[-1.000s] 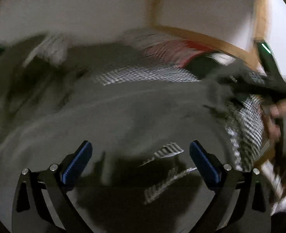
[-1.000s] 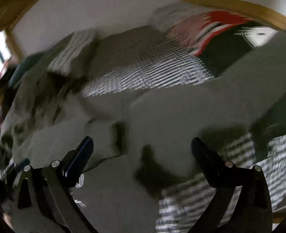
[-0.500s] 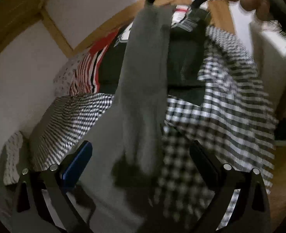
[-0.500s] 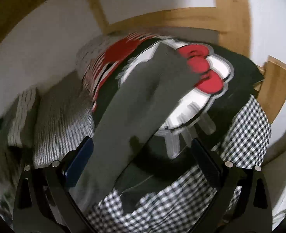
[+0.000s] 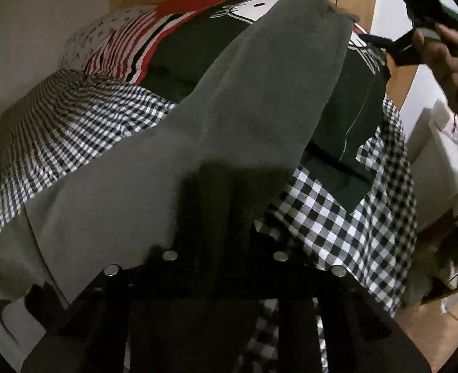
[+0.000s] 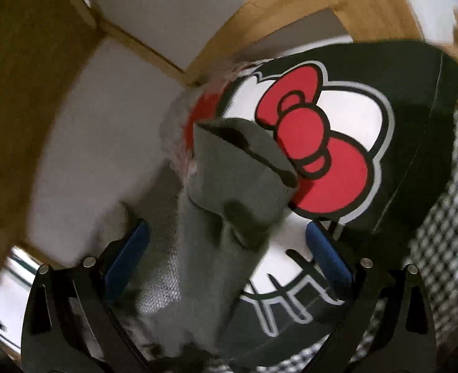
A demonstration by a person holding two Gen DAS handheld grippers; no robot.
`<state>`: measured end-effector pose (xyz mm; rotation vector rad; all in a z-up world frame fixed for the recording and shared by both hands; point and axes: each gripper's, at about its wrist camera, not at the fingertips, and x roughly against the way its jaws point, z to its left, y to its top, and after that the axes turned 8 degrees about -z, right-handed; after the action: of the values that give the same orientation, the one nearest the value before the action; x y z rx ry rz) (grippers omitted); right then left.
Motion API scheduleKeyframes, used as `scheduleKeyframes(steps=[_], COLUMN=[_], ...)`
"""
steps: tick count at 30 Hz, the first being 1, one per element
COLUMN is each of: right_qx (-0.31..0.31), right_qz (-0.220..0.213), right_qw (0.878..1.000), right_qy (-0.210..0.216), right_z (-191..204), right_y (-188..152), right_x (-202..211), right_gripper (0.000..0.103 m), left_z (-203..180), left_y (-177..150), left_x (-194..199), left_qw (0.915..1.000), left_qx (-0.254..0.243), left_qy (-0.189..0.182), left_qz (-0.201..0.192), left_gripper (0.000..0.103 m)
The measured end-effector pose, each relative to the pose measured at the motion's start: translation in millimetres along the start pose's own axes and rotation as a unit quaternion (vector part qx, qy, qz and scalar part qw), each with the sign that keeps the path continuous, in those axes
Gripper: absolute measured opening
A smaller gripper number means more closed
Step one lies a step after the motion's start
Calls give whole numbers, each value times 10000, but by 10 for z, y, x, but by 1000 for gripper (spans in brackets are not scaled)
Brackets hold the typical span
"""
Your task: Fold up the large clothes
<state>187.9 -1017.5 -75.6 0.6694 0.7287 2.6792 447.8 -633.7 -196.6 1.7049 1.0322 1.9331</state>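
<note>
Grey garment (image 5: 260, 99), a long sleeve or leg of it, stretches across a bed covered in black-and-white checked bedding (image 5: 337, 217), its cuffed end lying on a black pillow with a red bow print (image 6: 309, 143). Going left to right: the left tool (image 5: 222, 227) has just been closing, and its fingers have come nearly together with the near part of the grey cloth bunched between them, so it reads as clenched on the fabric, though shadow hides the pads themselves. Further right, the right tool (image 6: 229, 248) is released, its blue pads (image 6: 129, 248) spread wide on either side of the cuff without touching it; from the left view it shows in a person's hand (image 5: 440, 52) above the far end.

The step in hand looks like taking both ends of this limb before folding it over. To do it well, the right tool should probably come down squarely on the cuff, catch both layers of the hem rather than one, and avoid pinching the pillowcase beneath. Light tension between the two grips should flatten the crease.
</note>
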Motion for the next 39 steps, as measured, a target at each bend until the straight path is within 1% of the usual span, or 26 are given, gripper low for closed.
scheduleKeyframes(steps=[1,2,3,5,6,8,13,14,16,17,19,20,21,22,23,24,26,27,28,29,30,31,33,35,37,39], right_qx=[77,237,411,641,642,407,199,333,446,439,519,557,574,543,466,439,397,381,376,398,429,453,609,751,962,1179], right_qz=[-14,27,34,90,161,213,149,198,335,391,409,399,392,393,366,236,80,42,16,14,19,16,16,29,47,79], right_qw=[9999,9997,9991,9979,9978,9989,9993,9992,9979,9979,9976,9974,9975,9977,9976,9973,9960,9951,9936,9926,9911,9894,9852,9810,9733,9640], right_qy=[73,60,-47,30,5,-69,285,13,-336,-259,-207,-219,-127,79,356,536,799,908,1063,1150,1258,1377,1600,1789,2082,2384], right_z=[-5,18,43,73,60,-22,-12,23,16,13,56,114,153,178,216,266,357,419,481,545,602,658,907,1128,1475,1847], right_y=[17,30,42,88,114,173,230,223,269,259,287,291,306,318,324,330,337,320,303,290,276,265,250,228,164,89], right_x=[-27,-74,-111,-209,-268,-364,-347,-359,-457,-452,-518,-550,-571,-582,-530,-444,-353,-280,-222,-197,-152,-103,-45,28,125,231], right_gripper=[86,57,37,23,21,9,7,8,16,28,36,36,34,25,8,8,8,8,8,8,8,8,8,8,8,8], left_z=[6,-3,-18,-24,-46,-67,-144,-160,-195,-219,-265,-299,-339,-405,-478,-536,-550,-478,-388,-245,-180,-143,-160,-160,-118,-103], left_y=[-16,-25,-37,-41,-60,-78,-104,-112,-133,-138,-131,-127,-123,-117,-108,-93,-66,-59,-65,-71,-74,-67,-70,-95,-96,-92], left_x=[15,27,40,89,88,82,16,8,8,8,23,46,73,132,194,209,120,-17,-90,-112,-105,-90,-32,50,127,239], left_qw=[10000,10000,10000,10000,10000,10000,9993,9991,9986,9981,9974,9972,9970,9953,9918,9881,9877,9919,9961,9990,9988,9985,9984,9970,9959,9931], left_qx=[20,34,39,59,38,-38,-195,-216,-269,-300,-338,-373,-430,-574,-780,-982,-1043,-825,-482,94,330,421,328,205,361,474], left_qy=[-21,-40,-43,-37,-4,65,296,344,436,510,586,547,479,404,454,635,861,890,721,428,327,306,403,647,639,756], left_qz=[-4,-13,-21,-32,-34,-45,-66,-100,-150,-181,-249,-337,-436,-668,-903,-1003,-789,-374,-156,-116,-139,-149,-239,-377,-525,-763], left_gripper=[19,19,19,19,19,19,22,23,25,26,35,59,82,83,83,84,86,86,86,86,81,78,55,38,33,32])
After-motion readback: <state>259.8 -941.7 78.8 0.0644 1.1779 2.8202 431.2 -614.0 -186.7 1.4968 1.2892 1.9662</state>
